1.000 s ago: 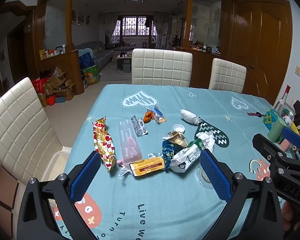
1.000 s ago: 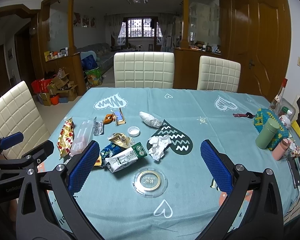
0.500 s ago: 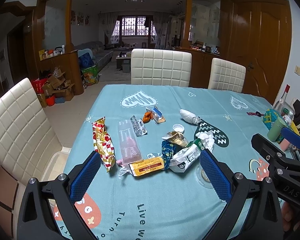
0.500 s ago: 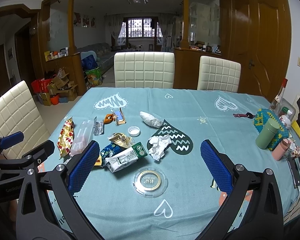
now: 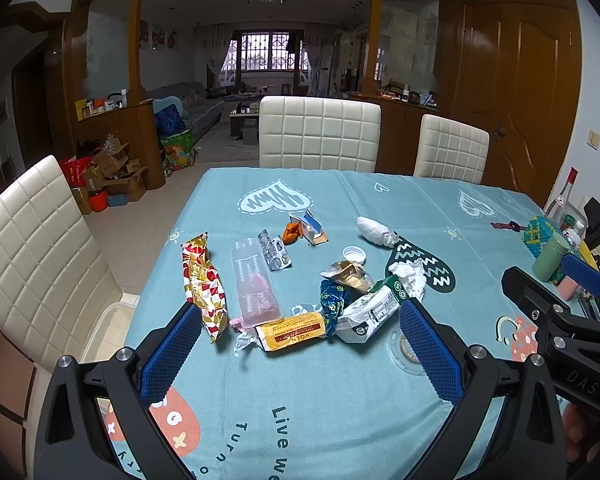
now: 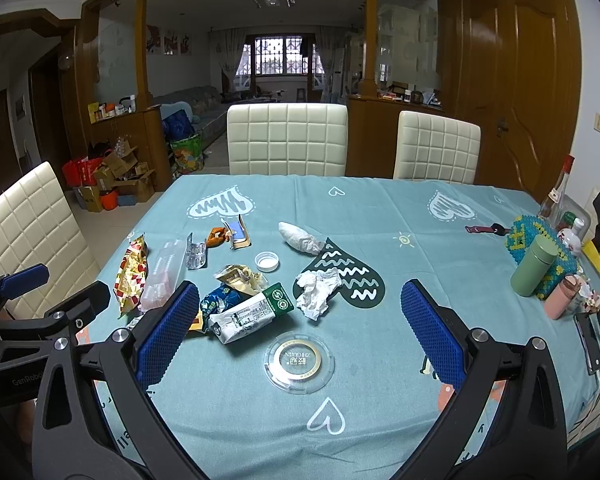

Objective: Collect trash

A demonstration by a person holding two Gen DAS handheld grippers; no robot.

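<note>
Trash lies scattered on the teal tablecloth: a red-gold snack wrapper, a clear plastic tray, a yellow bar wrapper, a crushed green-white carton, a crumpled tissue, a white cap and a round clear lid. My left gripper hovers open just short of the yellow wrapper. My right gripper stands open above the round lid. Neither holds anything.
A green flask, a pink bottle, a beaded bag and other bottles crowd the table's right edge. White padded chairs stand at the far side and the left. A white bin rim shows beside the left chair.
</note>
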